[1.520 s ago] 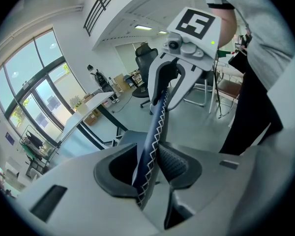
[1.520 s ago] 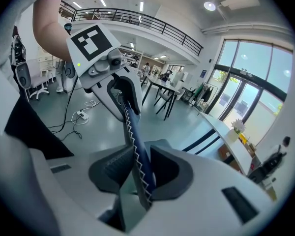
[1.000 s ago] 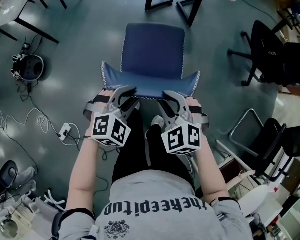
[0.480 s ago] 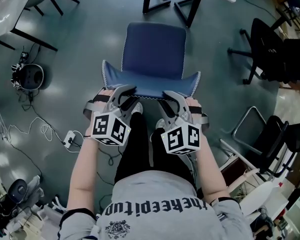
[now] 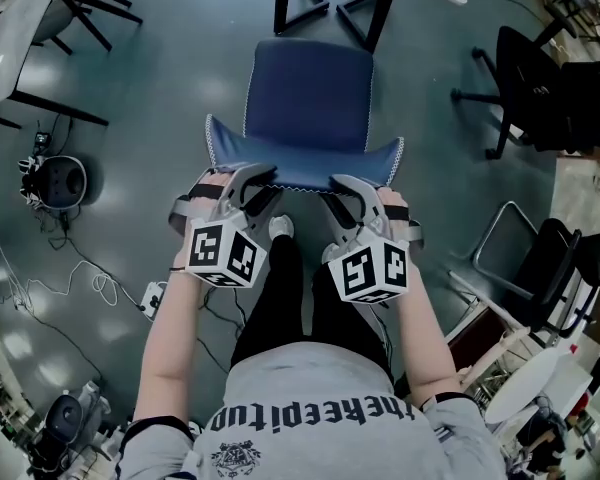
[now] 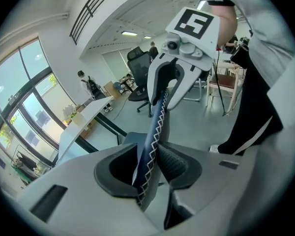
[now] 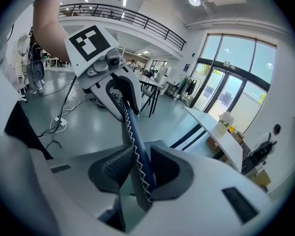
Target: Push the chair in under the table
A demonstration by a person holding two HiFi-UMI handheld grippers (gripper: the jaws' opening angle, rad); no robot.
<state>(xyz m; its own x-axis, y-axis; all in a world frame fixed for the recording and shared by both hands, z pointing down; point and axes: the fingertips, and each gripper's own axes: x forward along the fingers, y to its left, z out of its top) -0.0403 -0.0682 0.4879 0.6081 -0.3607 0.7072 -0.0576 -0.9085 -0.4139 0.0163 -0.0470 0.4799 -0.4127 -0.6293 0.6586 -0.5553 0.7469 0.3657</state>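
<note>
Left gripper (image 5: pixel 258 183) and right gripper (image 5: pixel 340 190) clamp the blue padded chair (image 5: pixel 310 98) by its backrest (image 5: pixel 305 171). Uneven pushing may ram the black table legs (image 5: pixel 279 3), top centre.

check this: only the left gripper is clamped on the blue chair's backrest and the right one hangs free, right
No. The right gripper is clamped on the backrest too: the right gripper view shows it pinched between the jaws. The left gripper does grip it, as you said.

head view: steeply down from overhead | gripper views: close along jaws — facing each other | shared: chair back (image 5: pixel 300 173)
</note>
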